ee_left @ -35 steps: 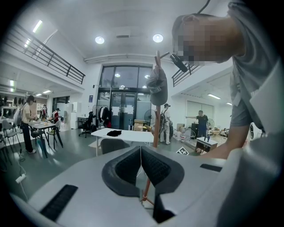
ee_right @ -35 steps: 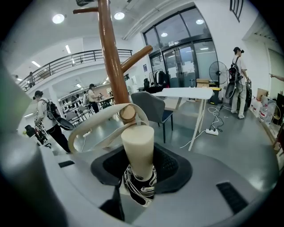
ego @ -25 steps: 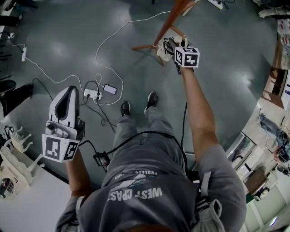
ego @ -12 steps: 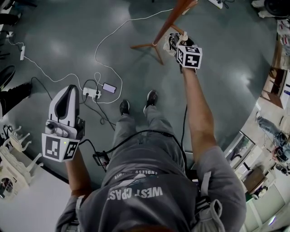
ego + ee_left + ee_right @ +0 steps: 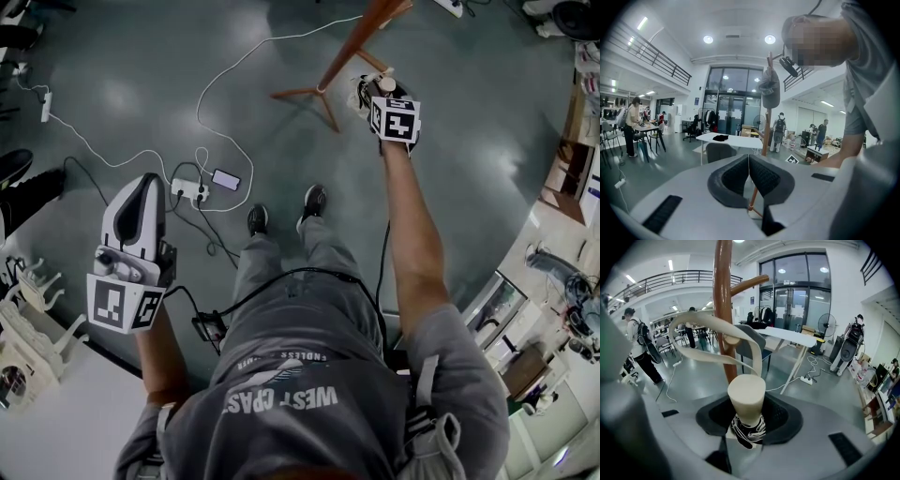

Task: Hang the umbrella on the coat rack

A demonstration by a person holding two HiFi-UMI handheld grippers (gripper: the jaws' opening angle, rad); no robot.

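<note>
The right gripper (image 5: pixel 747 417) had its jaws closed round the umbrella (image 5: pixel 746 397), gripping it just below the cream handle end, which stood up out of the jaws close in front of the rack (image 5: pixel 723 301). The strap (image 5: pixel 712 326) looped out from the handle and lay across the brown pole, below a rising peg (image 5: pixel 750 283); whether it had caught on anything could not be told. The left gripper (image 5: pixel 749 174) hung low and well apart on the other side, jaws pressed together on nothing. The main risk looked to be letting go too soon: if the loop was only draped against the pole and not over a peg, opening the jaws would drop the umbrella to the floor (image 5: pixel 141 84). The strap was flat and limp, so it could twist shut and miss the peg tip. Pushing on while the loop snagged could also rock the rack on its thin splayed legs (image 5: pixel 300 97), and the left gripper was too far off to steady it
</note>
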